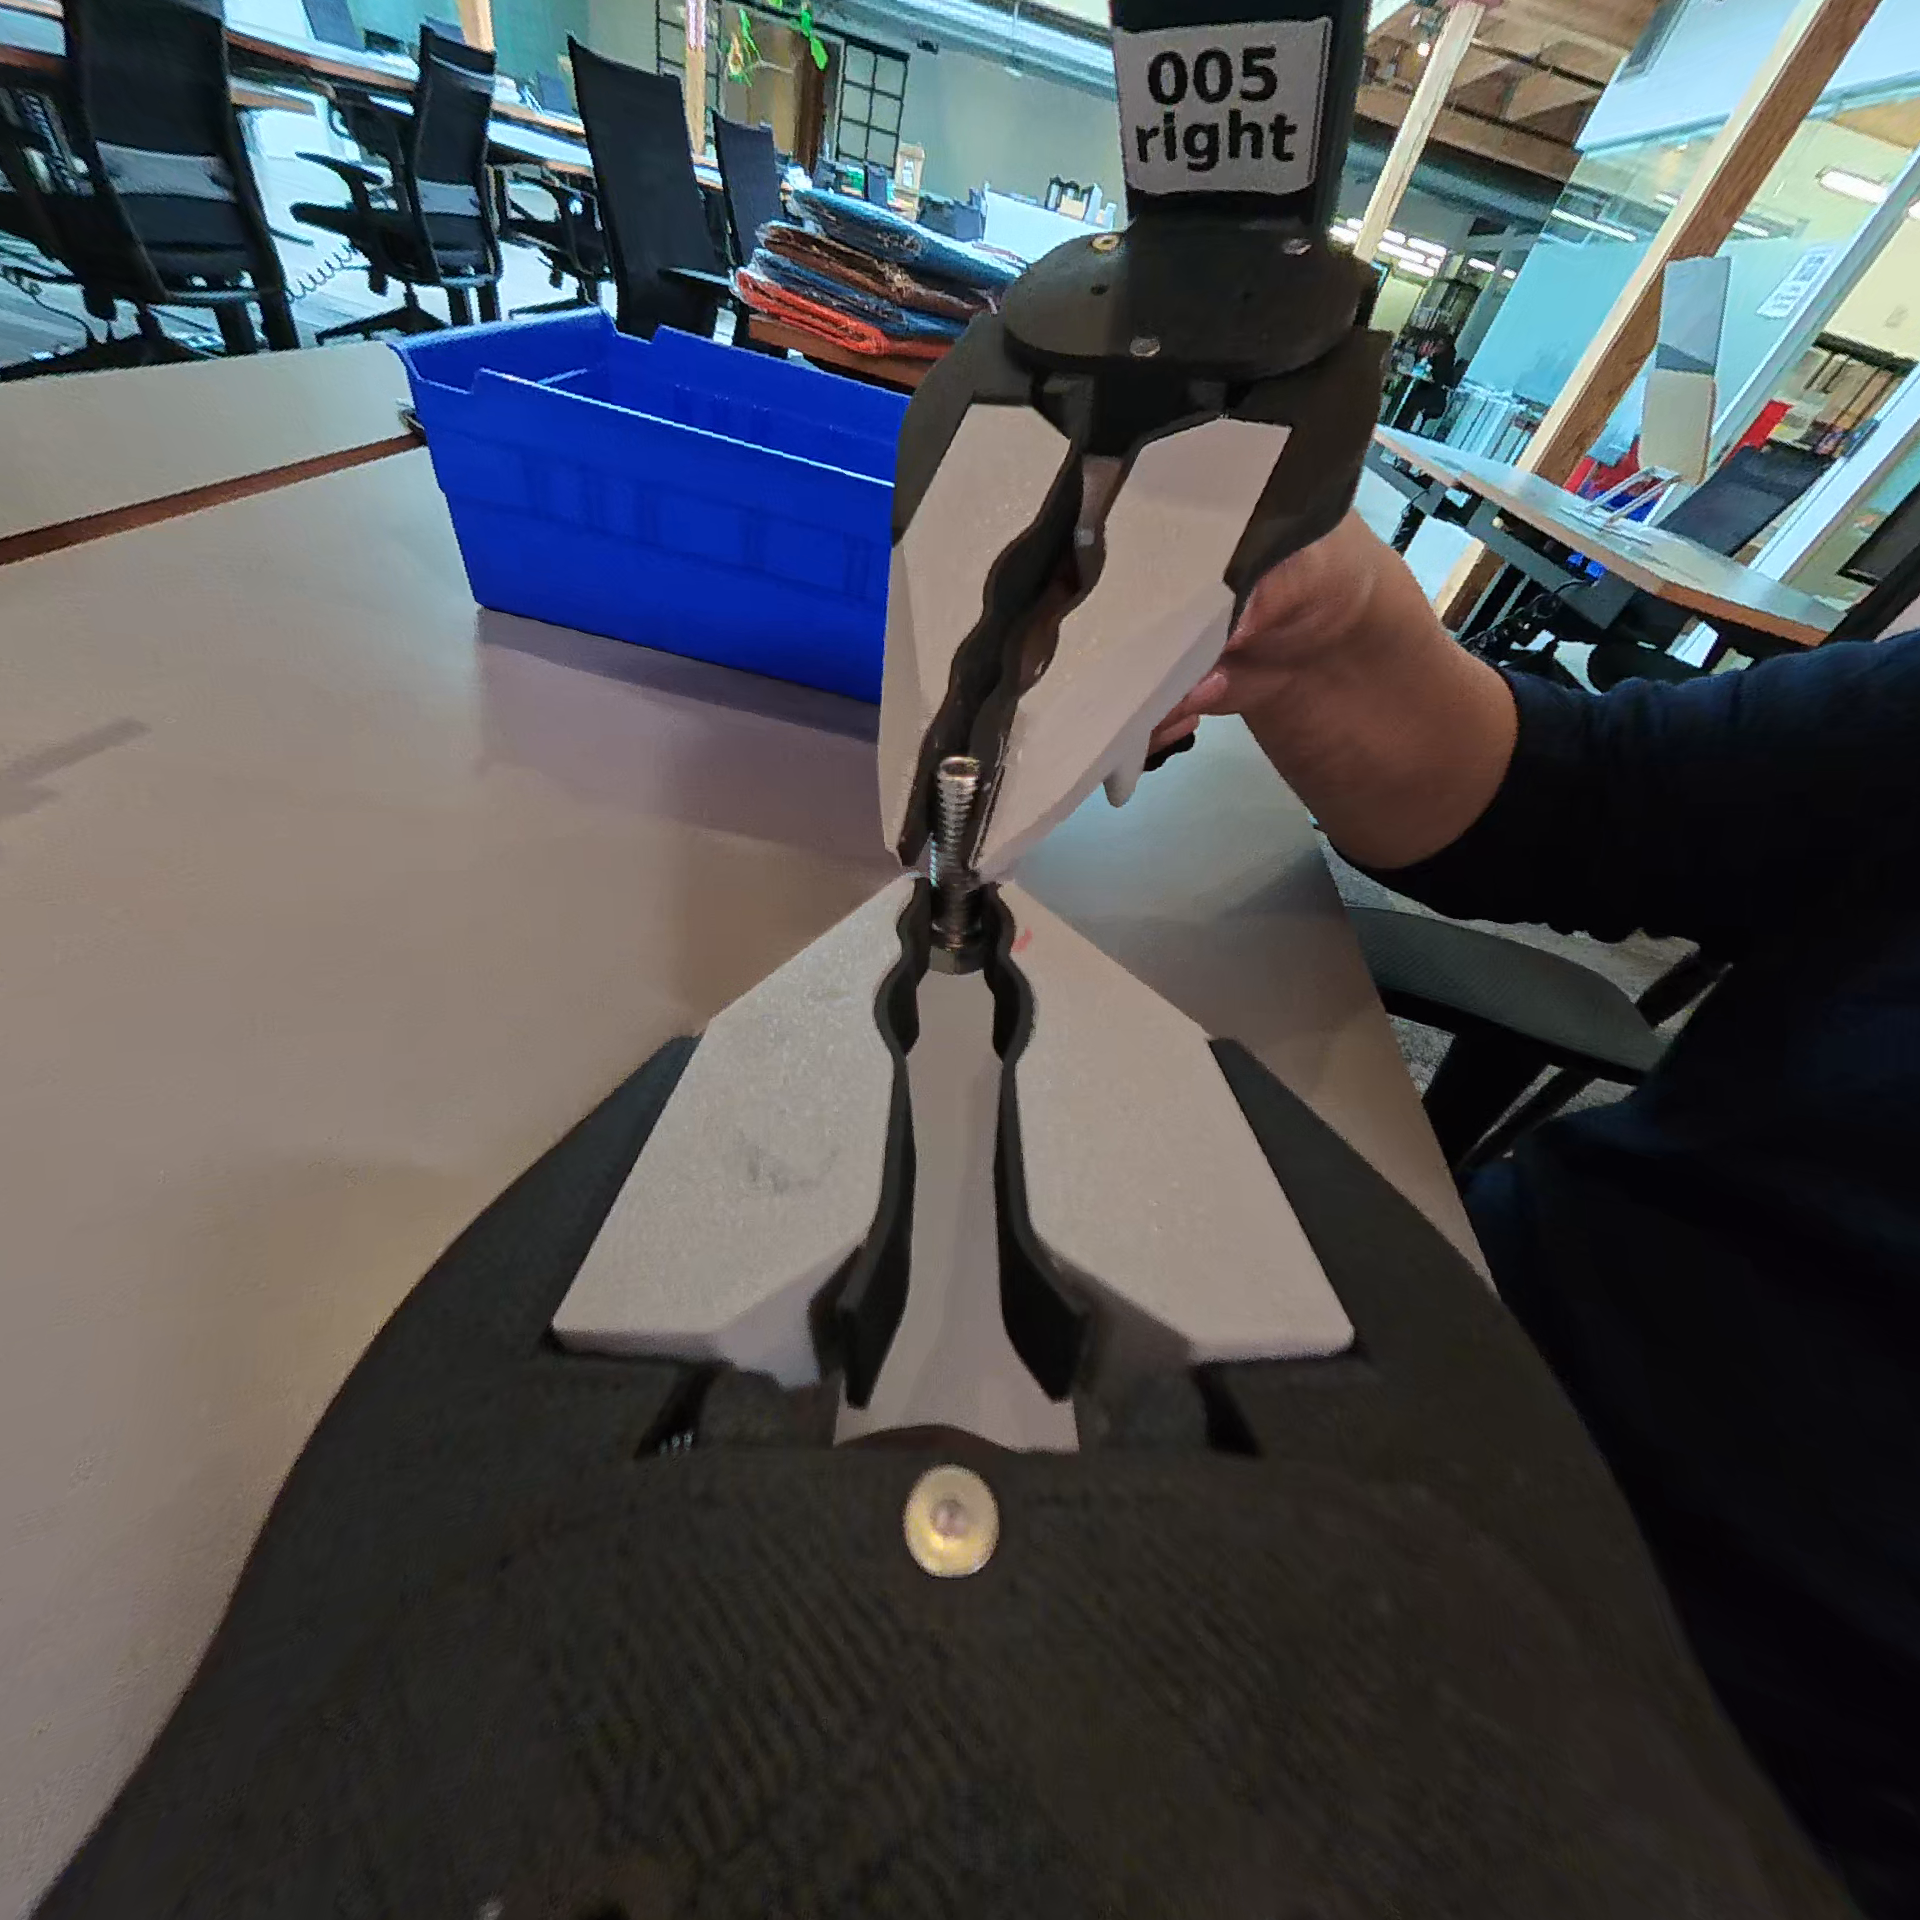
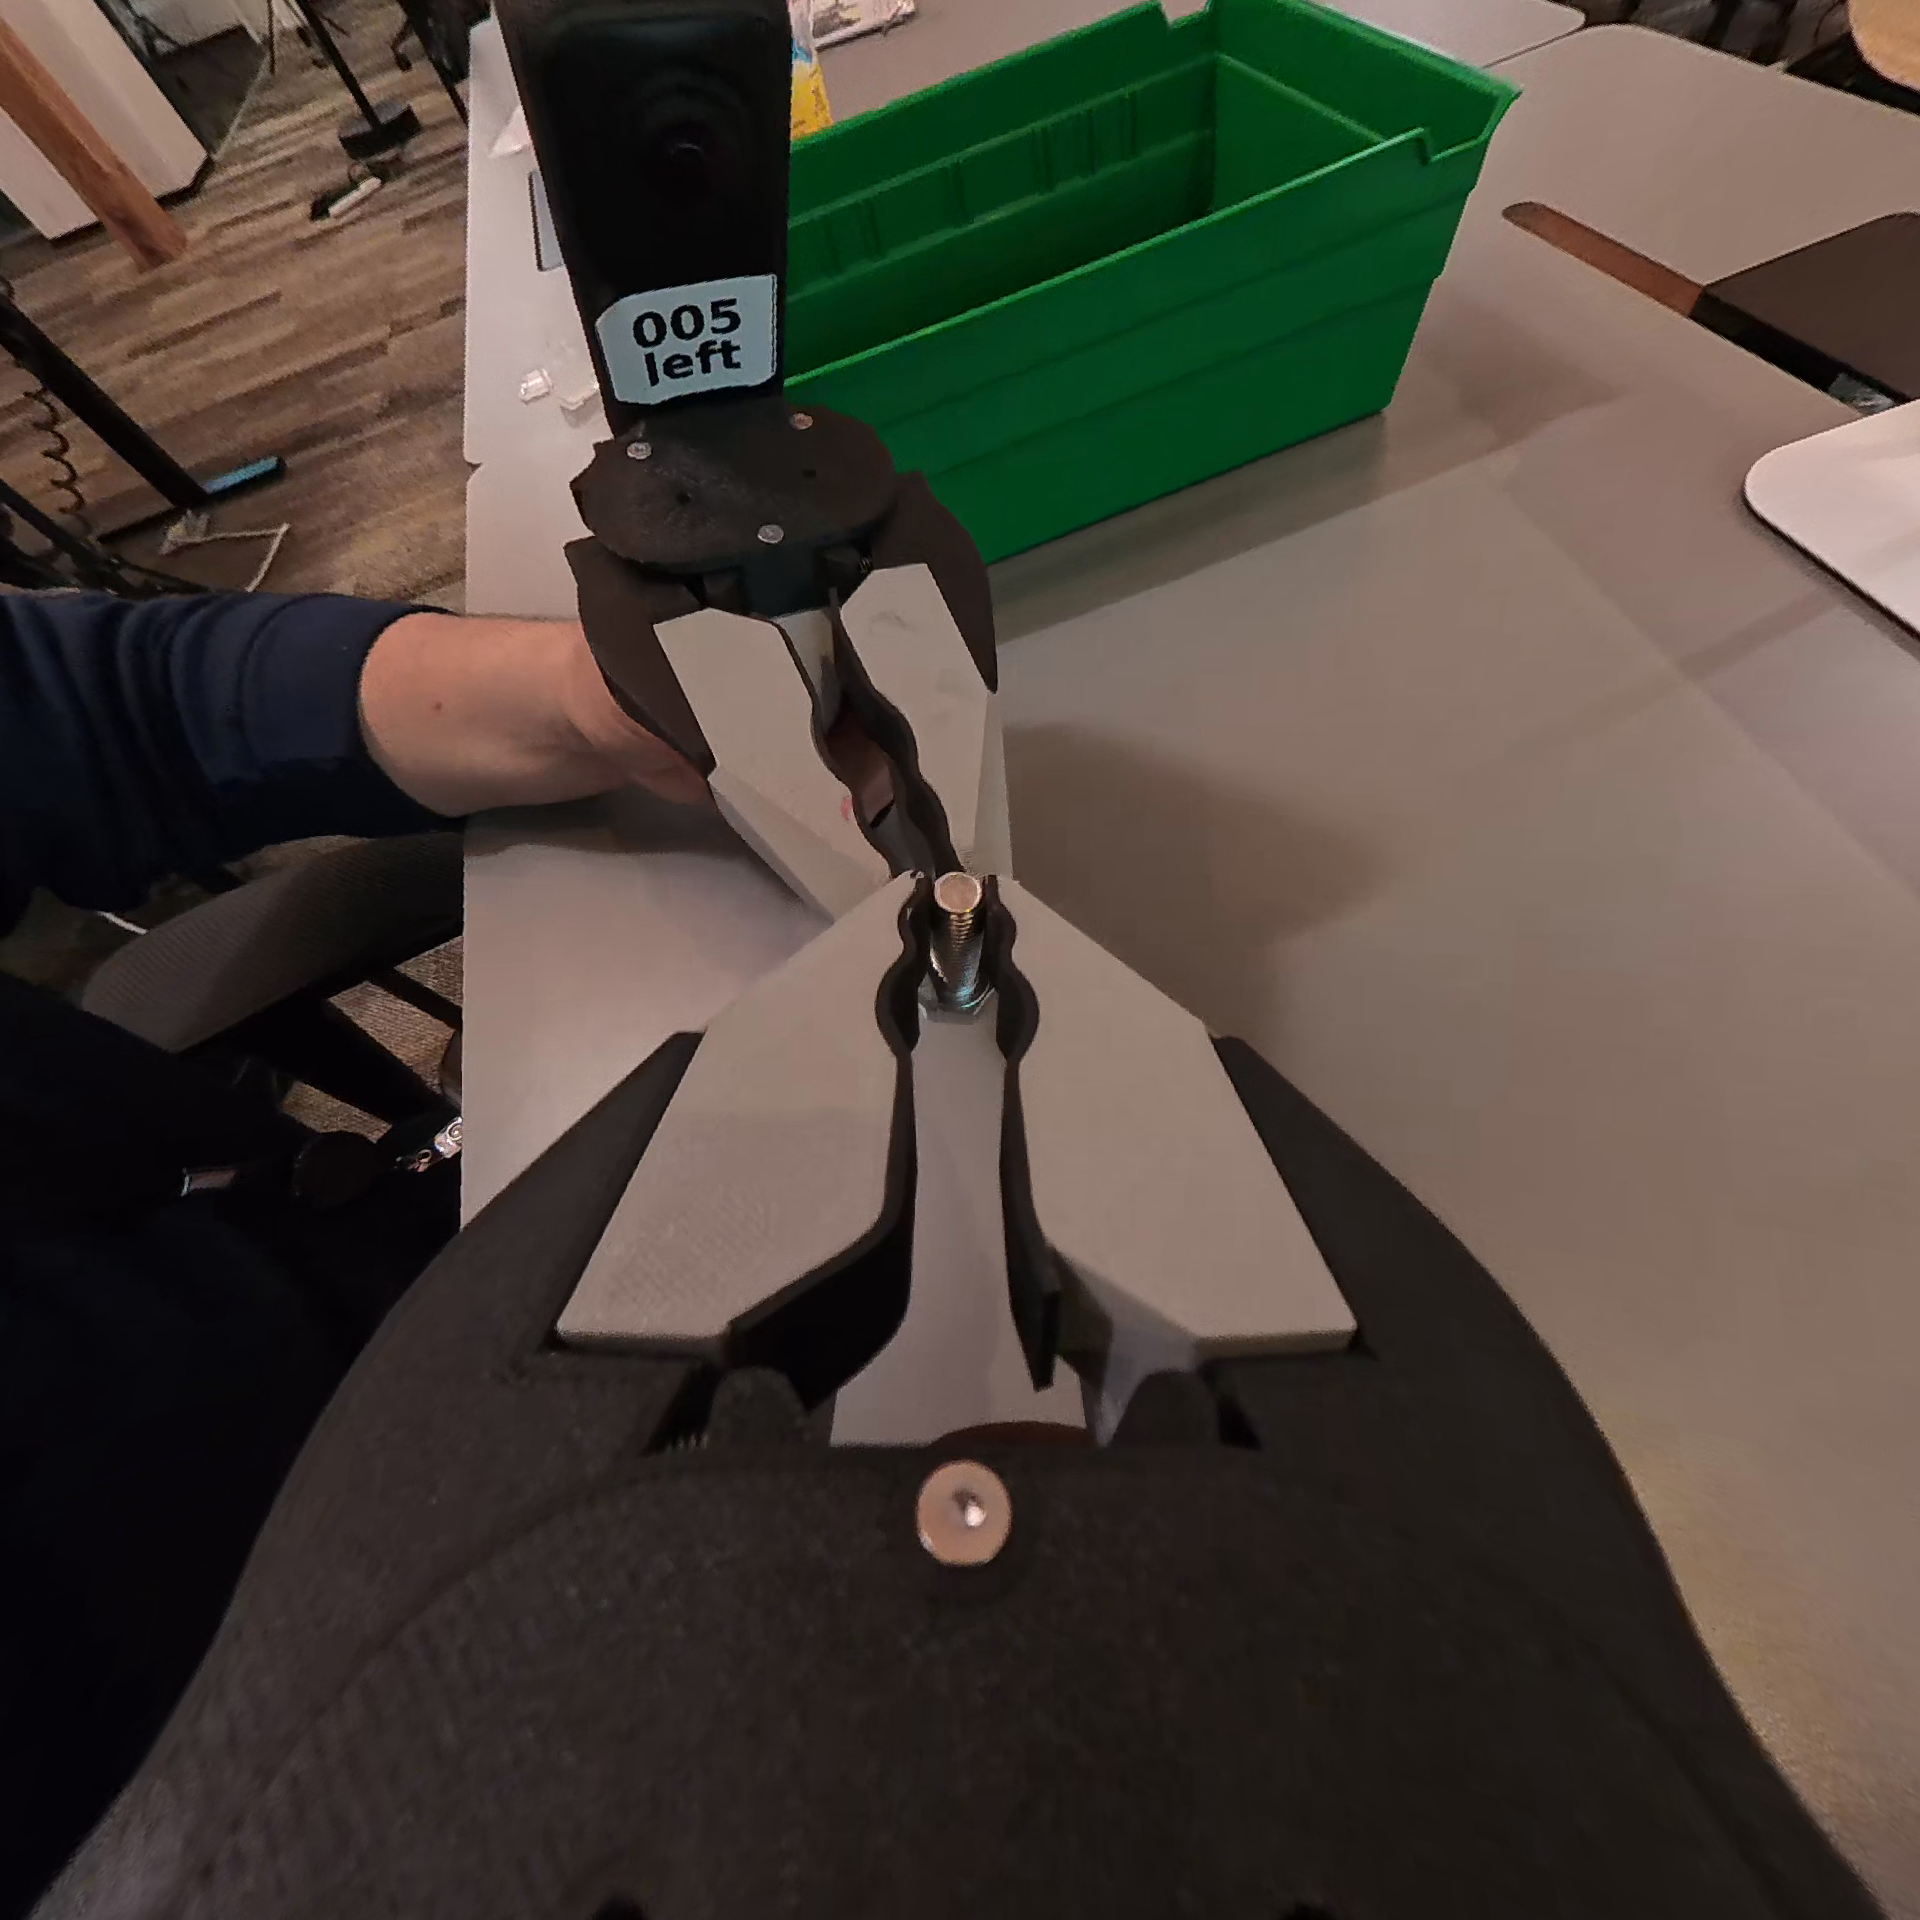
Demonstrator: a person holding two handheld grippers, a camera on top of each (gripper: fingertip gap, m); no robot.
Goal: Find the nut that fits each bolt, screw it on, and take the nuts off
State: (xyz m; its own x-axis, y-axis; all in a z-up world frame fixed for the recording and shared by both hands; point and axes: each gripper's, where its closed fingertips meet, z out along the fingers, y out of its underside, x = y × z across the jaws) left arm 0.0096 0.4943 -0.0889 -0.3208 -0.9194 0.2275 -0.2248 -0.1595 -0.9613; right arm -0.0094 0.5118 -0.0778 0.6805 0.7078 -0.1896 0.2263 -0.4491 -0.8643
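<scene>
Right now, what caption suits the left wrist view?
Left gripper grips the nut, right gripper the bolt, meeting tip to tip.

Both tools, left (image 1: 951, 894) & right (image 2: 951, 894): black textured bodies, grey fingers w/ wavy black pads, silver screws; navy sleeves.

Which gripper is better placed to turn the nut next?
The left gripper, probably. It is shut on the nut at the bolt's lower end, while the right gripper clamps the threaded shaft above, so it can only steady the bolt.
</scene>
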